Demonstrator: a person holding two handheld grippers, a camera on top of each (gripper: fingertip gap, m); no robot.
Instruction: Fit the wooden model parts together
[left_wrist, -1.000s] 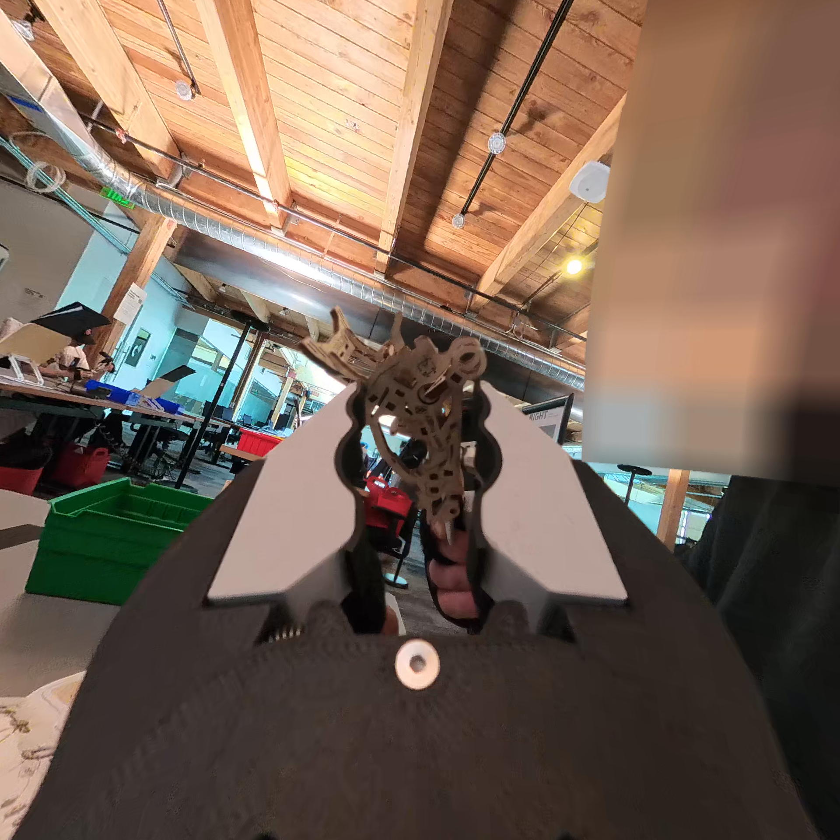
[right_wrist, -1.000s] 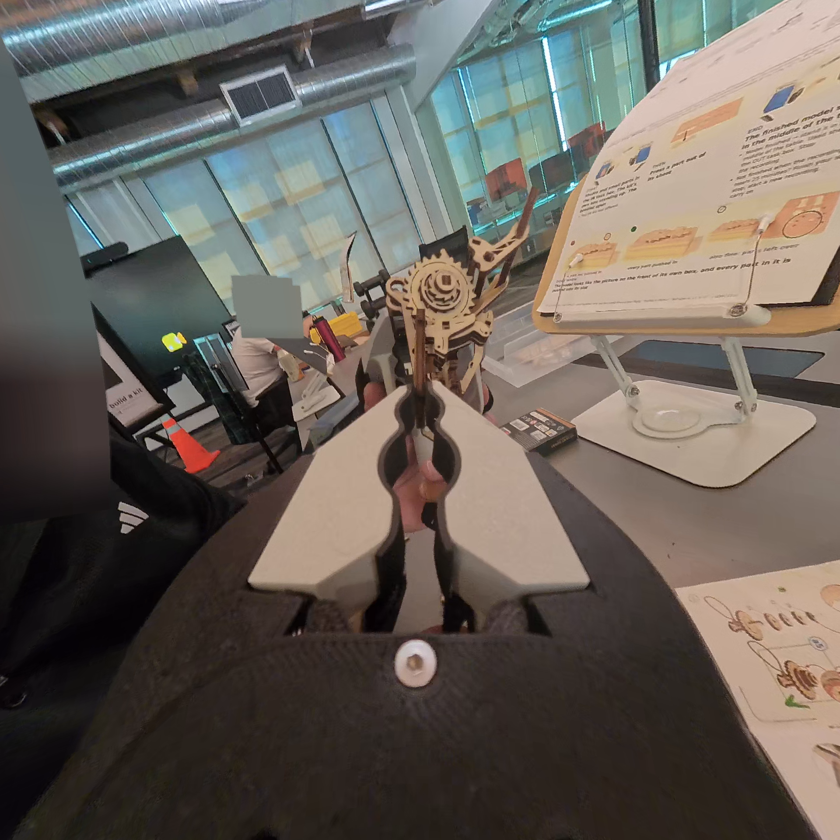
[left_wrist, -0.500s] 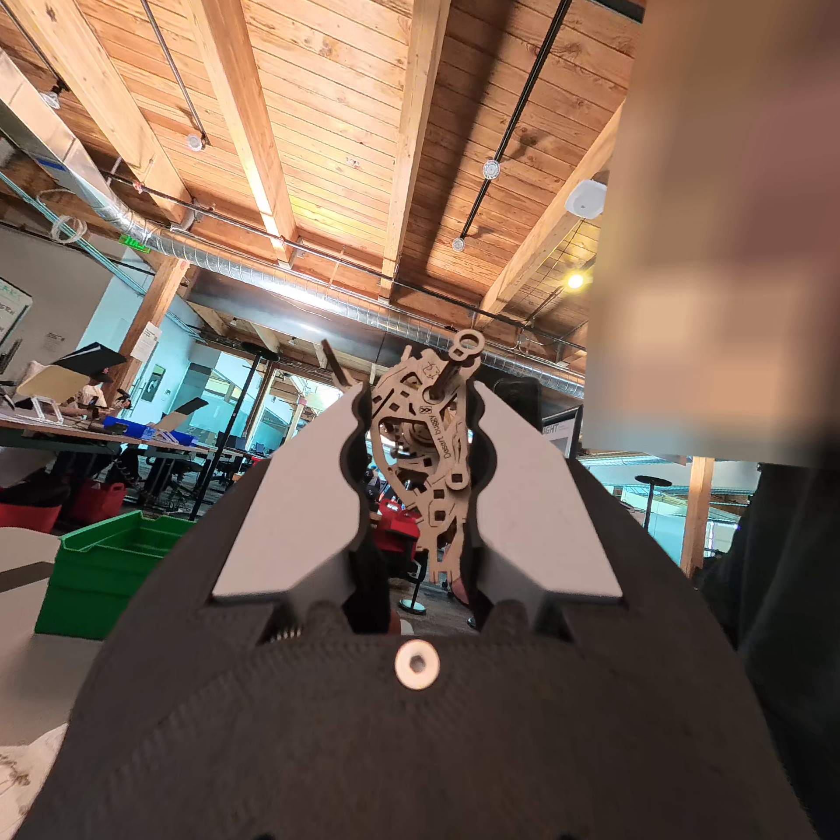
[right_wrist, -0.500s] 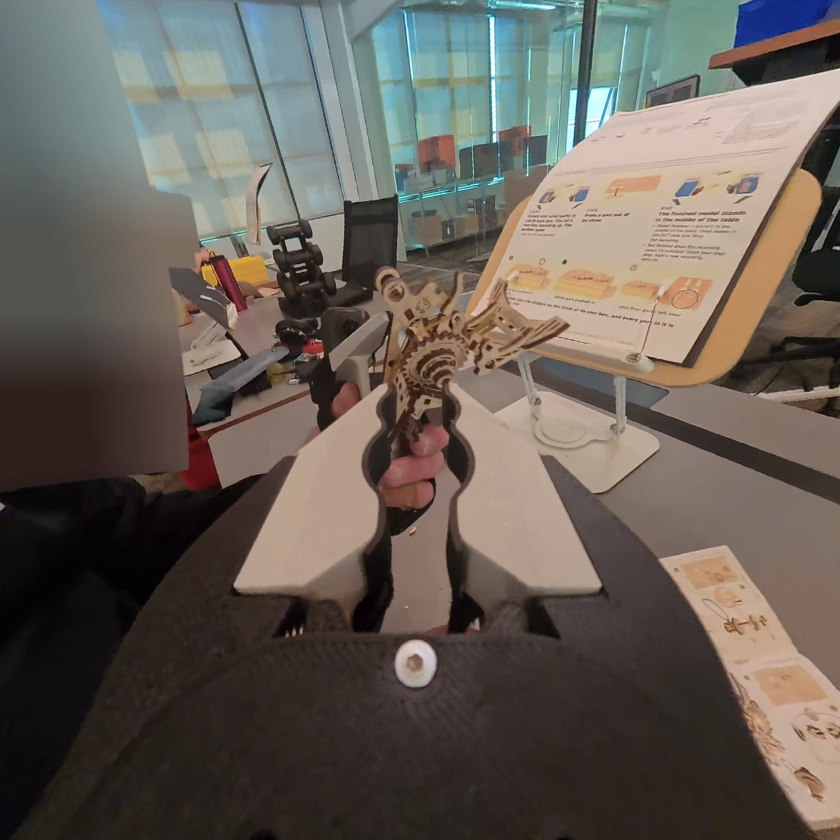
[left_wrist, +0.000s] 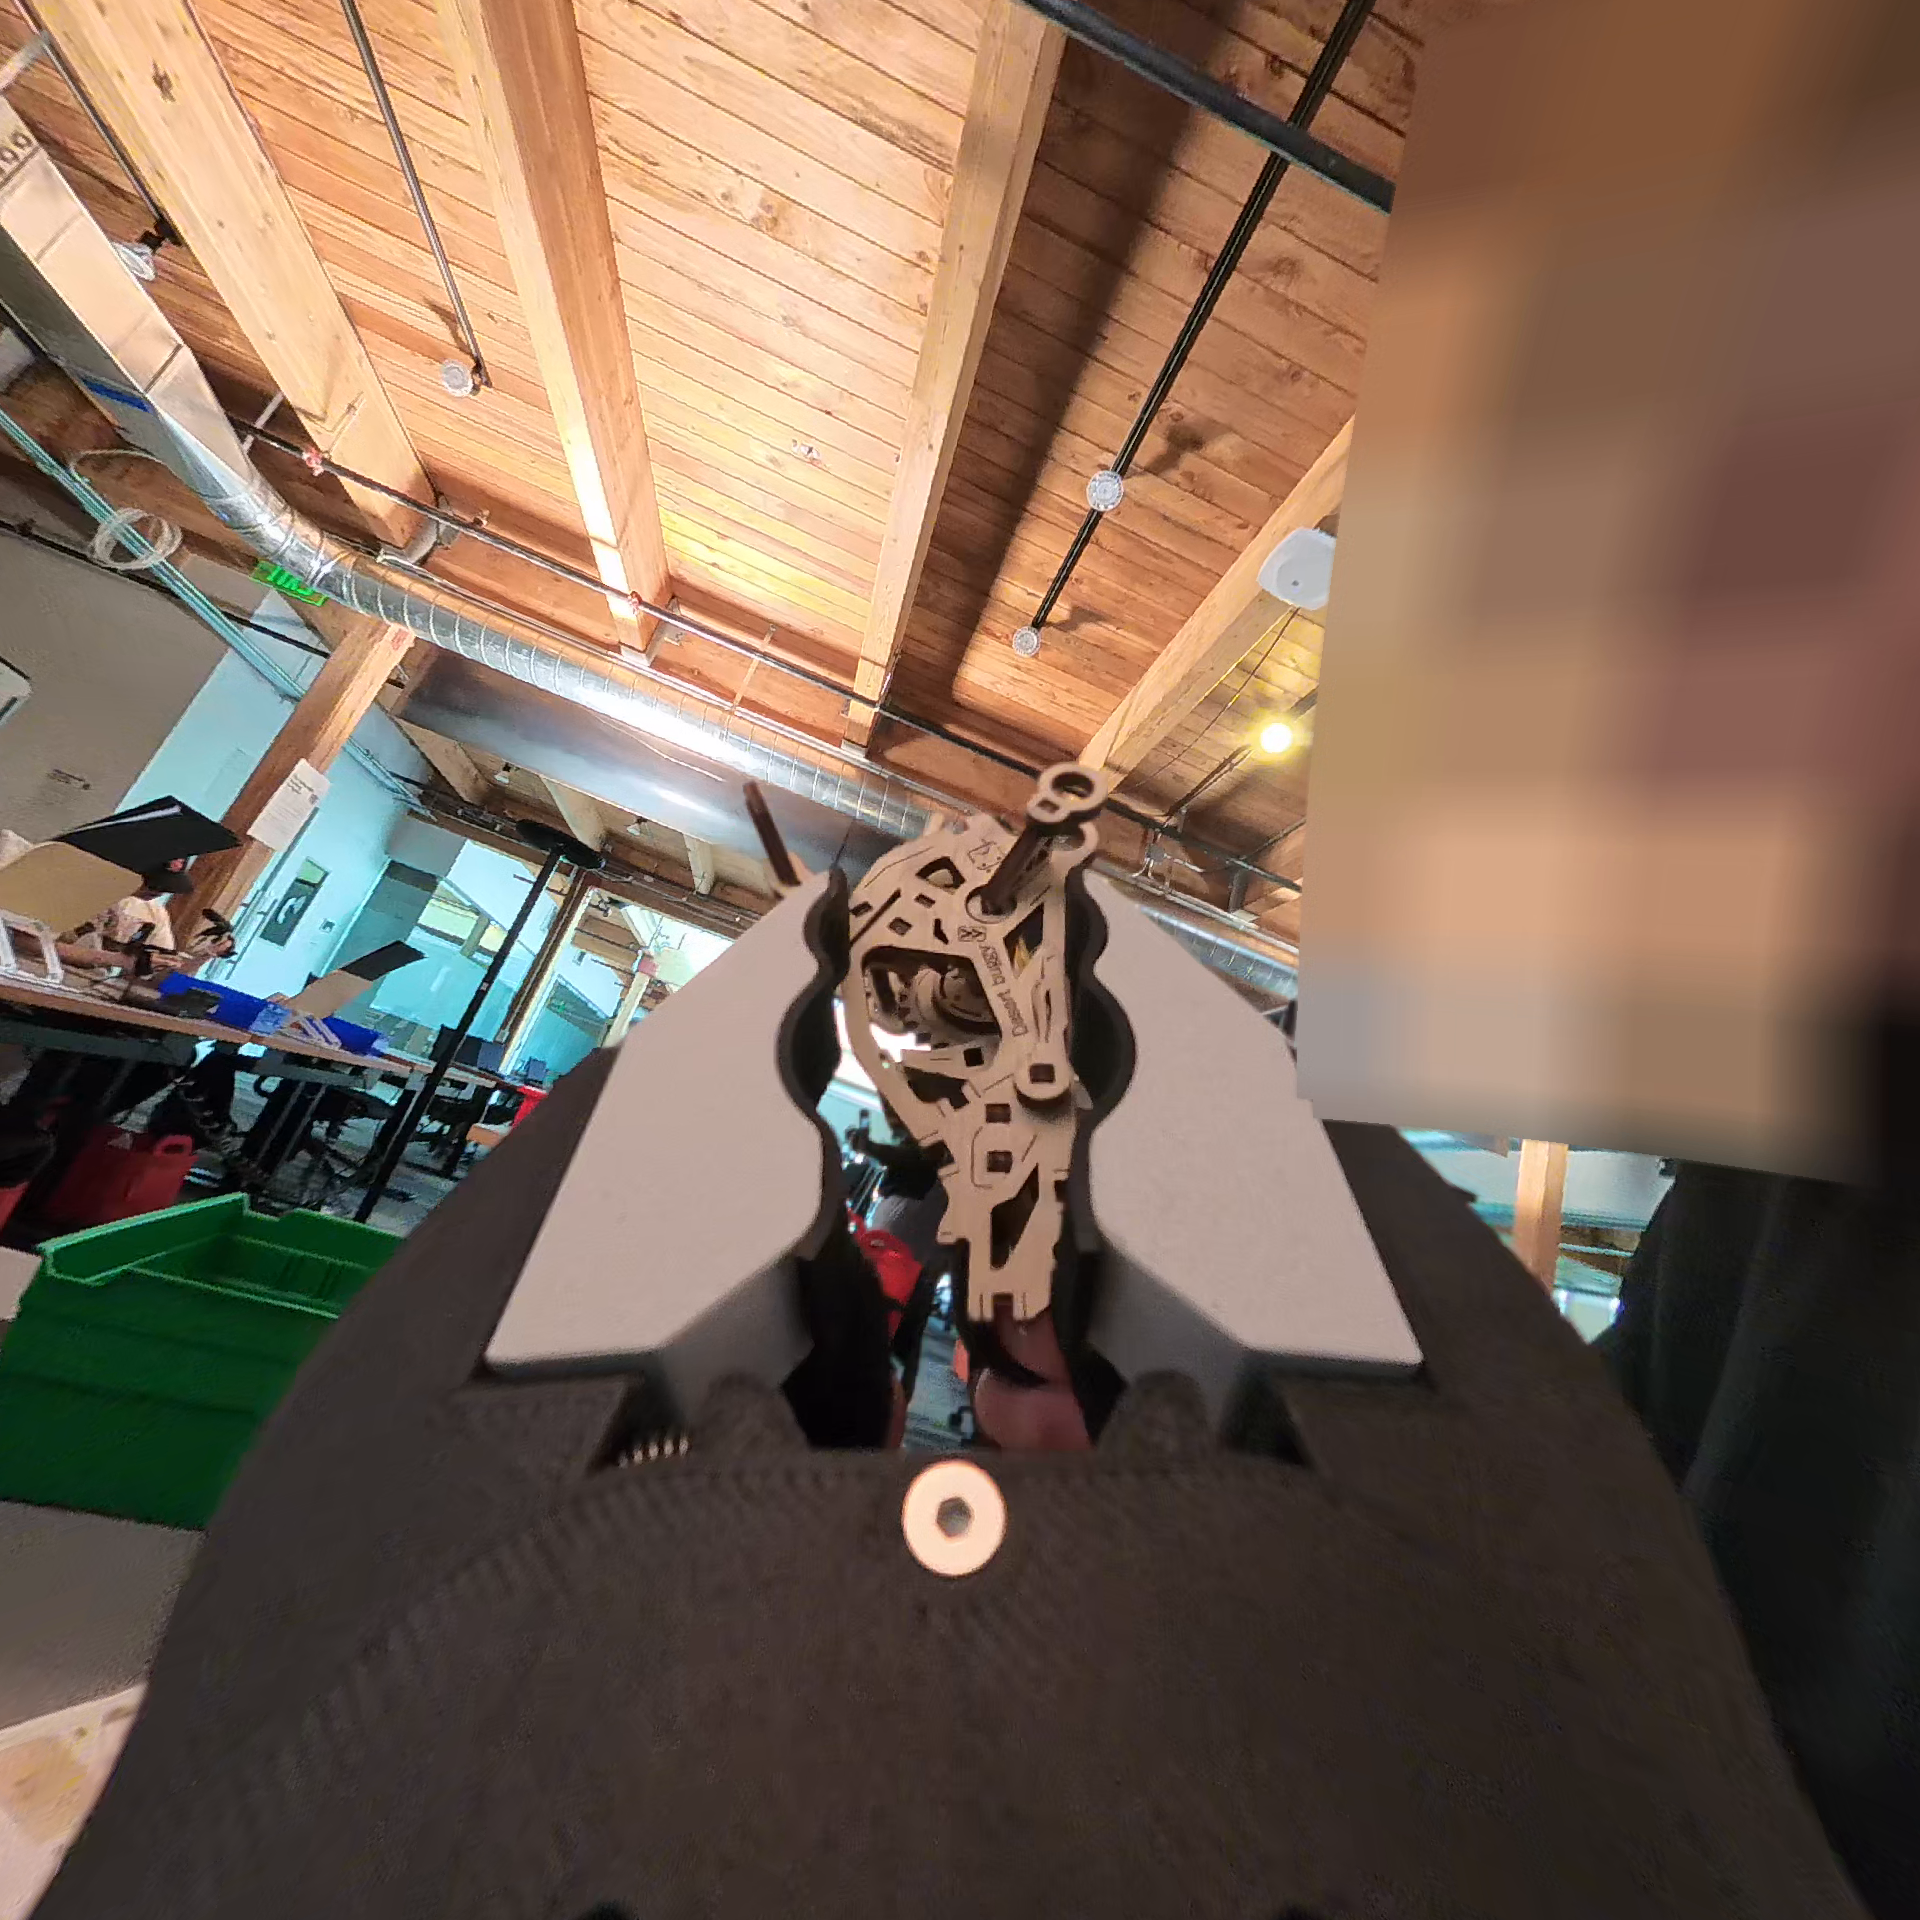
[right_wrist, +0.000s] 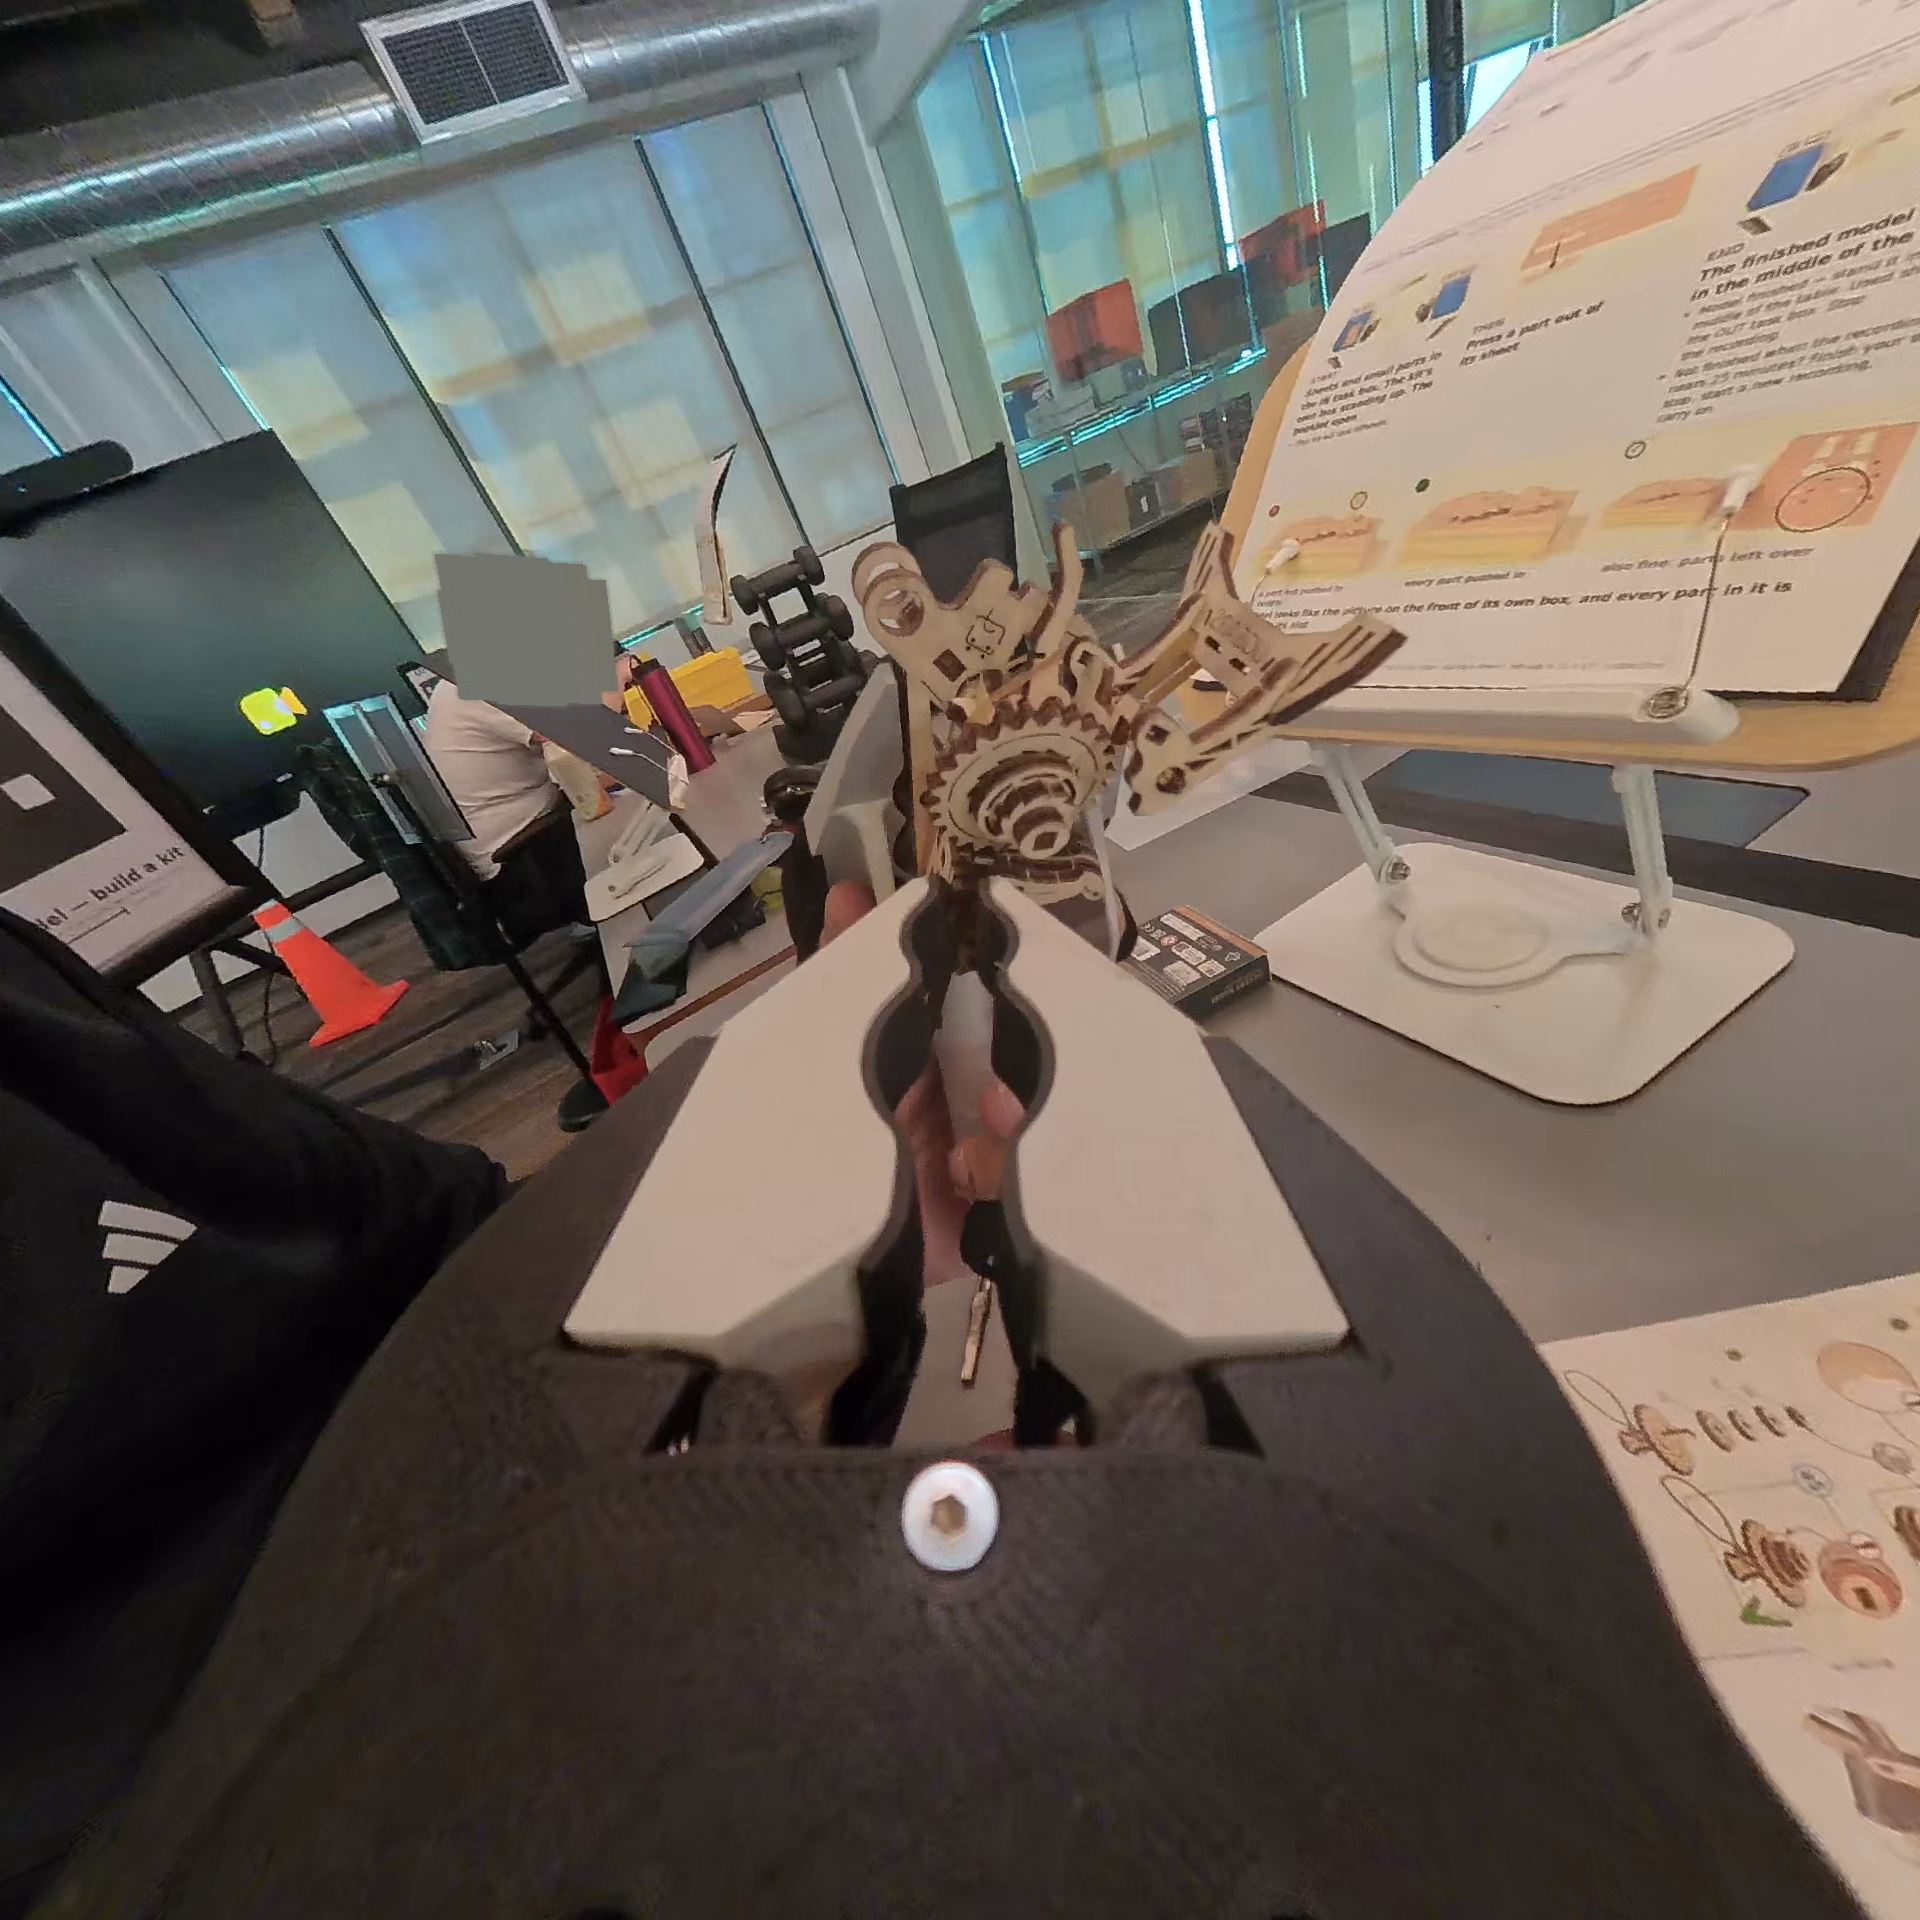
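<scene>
The wooden model (left_wrist: 987, 1091), a pale laser-cut frame with gears and a dark axle, is held up in the air between both grippers. My left gripper (left_wrist: 956, 894) points up at the ceiling, and the model fills the gap between its fingers. In the right wrist view the model (right_wrist: 1018, 790) shows a big gear and a winged part sticking out to the right. My right gripper (right_wrist: 961, 894) is shut on its lower edge. One grey finger (right_wrist: 862, 800) of the left gripper shows just behind the model. A hand shows through both finger gaps.
A white book stand (right_wrist: 1507, 966) with an instruction sheet (right_wrist: 1558, 416) stands on the grey table (right_wrist: 1558, 1195) to the right. A small black box (right_wrist: 1195, 961) lies by it and a booklet (right_wrist: 1787, 1507) lies nearer. A green bin (left_wrist: 135, 1320) sits to the left. Across from one pair of fingers to the other is roughly 5 cm.
The model has turned in the right gripper, so its gear face and winged part now face the camera. The right view has swung back toward the windows. The left view has hardly moved.
</scene>
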